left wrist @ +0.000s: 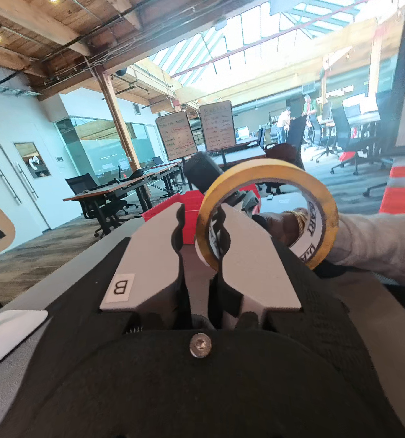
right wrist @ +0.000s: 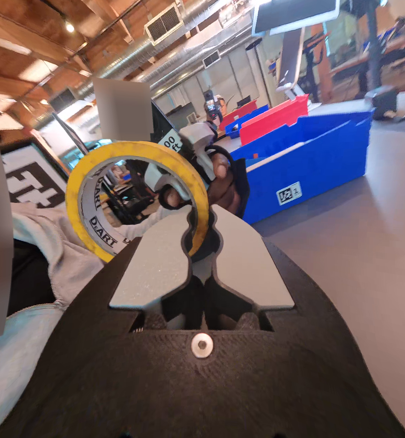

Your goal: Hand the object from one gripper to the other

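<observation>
My left gripper (left wrist: 202,233) has its jaws standing apart, with the wall of the yellow tape roll (left wrist: 267,211) passing between them at centre frame; the right finger (left wrist: 241,251) goes through the ring's hole and the left finger (left wrist: 158,246) stands clear of the outer face with a visible gap, so I judge this side loose rather than pinching. In the right wrist view, my right gripper (right wrist: 202,233) has its jaws narrowed onto the same tape roll (right wrist: 135,189), the rim seated in the notched pads just above centre, and I read that as a firm hold.

The roll stands on edge, its hole facing each camera, its axis lying roughly along the fingers' direction. It spreads right of the jaws in the left wrist view and left of them in the right wrist view, so the 2 grips sit on opposite sides of the ring. The handover, I judge, turns on 1 side letting go, and the right looks the better placed to keep it.

Counted: 1 tape roll, 2 grippers. Beyond, 1 red bin (left wrist: 187,208) behind my left jaws; at right of the other view, 1 large blue bin (right wrist: 315,175), with further red and blue bins behind, too overlapped to count.
</observation>
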`<act>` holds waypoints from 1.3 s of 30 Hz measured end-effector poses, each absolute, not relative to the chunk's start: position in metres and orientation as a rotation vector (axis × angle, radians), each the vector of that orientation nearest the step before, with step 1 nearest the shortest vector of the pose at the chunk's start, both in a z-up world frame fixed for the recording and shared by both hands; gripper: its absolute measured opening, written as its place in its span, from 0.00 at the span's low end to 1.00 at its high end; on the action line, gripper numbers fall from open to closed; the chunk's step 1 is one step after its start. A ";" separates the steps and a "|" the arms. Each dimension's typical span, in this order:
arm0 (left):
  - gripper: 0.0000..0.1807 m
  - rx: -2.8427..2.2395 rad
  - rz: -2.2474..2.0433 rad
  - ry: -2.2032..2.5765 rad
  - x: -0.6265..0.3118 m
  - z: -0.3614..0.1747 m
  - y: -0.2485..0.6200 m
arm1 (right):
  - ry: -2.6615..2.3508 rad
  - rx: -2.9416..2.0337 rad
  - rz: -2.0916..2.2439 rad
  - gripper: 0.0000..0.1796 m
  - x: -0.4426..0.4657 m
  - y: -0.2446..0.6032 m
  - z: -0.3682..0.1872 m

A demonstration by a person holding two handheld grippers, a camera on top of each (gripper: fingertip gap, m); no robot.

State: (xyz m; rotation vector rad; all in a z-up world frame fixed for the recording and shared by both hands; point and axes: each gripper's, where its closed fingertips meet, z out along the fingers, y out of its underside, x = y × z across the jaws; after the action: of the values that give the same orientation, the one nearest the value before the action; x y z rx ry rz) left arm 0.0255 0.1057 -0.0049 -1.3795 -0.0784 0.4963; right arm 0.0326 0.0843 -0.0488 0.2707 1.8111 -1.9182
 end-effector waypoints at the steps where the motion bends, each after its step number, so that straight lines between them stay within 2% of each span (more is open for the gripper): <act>1: 0.17 -1.364 0.483 -0.103 0.024 -0.003 0.104 | 1.837 0.253 -1.967 0.06 0.031 0.086 -0.046; 9: 0.20 -1.506 -0.002 -0.316 0.026 -0.036 0.115 | 1.968 -0.018 -2.455 0.06 0.029 0.105 -0.010; 12: 0.11 -1.489 -0.085 -0.264 0.038 -0.033 0.121 | 1.996 -0.128 -2.512 0.06 0.037 0.105 -0.007; 14: 0.06 -1.501 -0.075 -0.234 0.042 -0.033 0.122 | 2.028 -0.162 -2.527 0.06 0.038 0.103 -0.008; 19: 0.05 -1.491 0.083 -0.191 0.036 -0.028 0.117 | 2.004 -0.131 -2.517 0.09 0.039 0.102 -0.006; 22: 0.05 -1.468 0.232 -0.155 0.031 -0.020 0.110 | 1.925 -0.003 -2.449 0.17 0.032 0.103 -0.007; 27: 0.05 -1.383 0.401 -0.099 0.030 -0.001 0.097 | 1.810 0.192 -2.154 0.21 0.027 0.100 -0.022; 31: 0.05 -1.390 0.535 -0.033 0.031 0.002 0.095 | 1.695 0.255 -1.895 0.20 0.037 0.090 -0.036; 32: 0.05 -1.393 0.545 -0.021 0.032 0.002 0.096 | 1.666 0.267 -1.857 0.17 0.038 0.088 -0.038; 33: 0.05 -1.398 0.546 -0.015 0.033 0.001 0.097 | 1.649 0.269 -1.838 0.09 0.039 0.088 -0.039; 34: 0.05 -1.405 0.549 -0.017 0.032 0.000 0.098 | 1.644 0.260 -1.834 0.06 0.040 0.088 -0.040; 37: 0.06 -1.405 0.526 -0.032 0.032 -0.002 0.100 | 1.733 0.251 -1.883 0.06 0.037 0.088 -0.043; 39: 0.10 -1.384 0.466 -0.083 0.031 0.000 0.102 | 1.798 0.235 -1.977 0.05 0.031 0.091 -0.040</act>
State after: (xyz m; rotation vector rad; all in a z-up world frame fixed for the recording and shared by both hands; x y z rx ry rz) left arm 0.0311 0.1020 -0.0005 -1.3836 -0.0832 0.4661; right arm 0.0309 0.0911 -0.0405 0.2351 1.7977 -1.9767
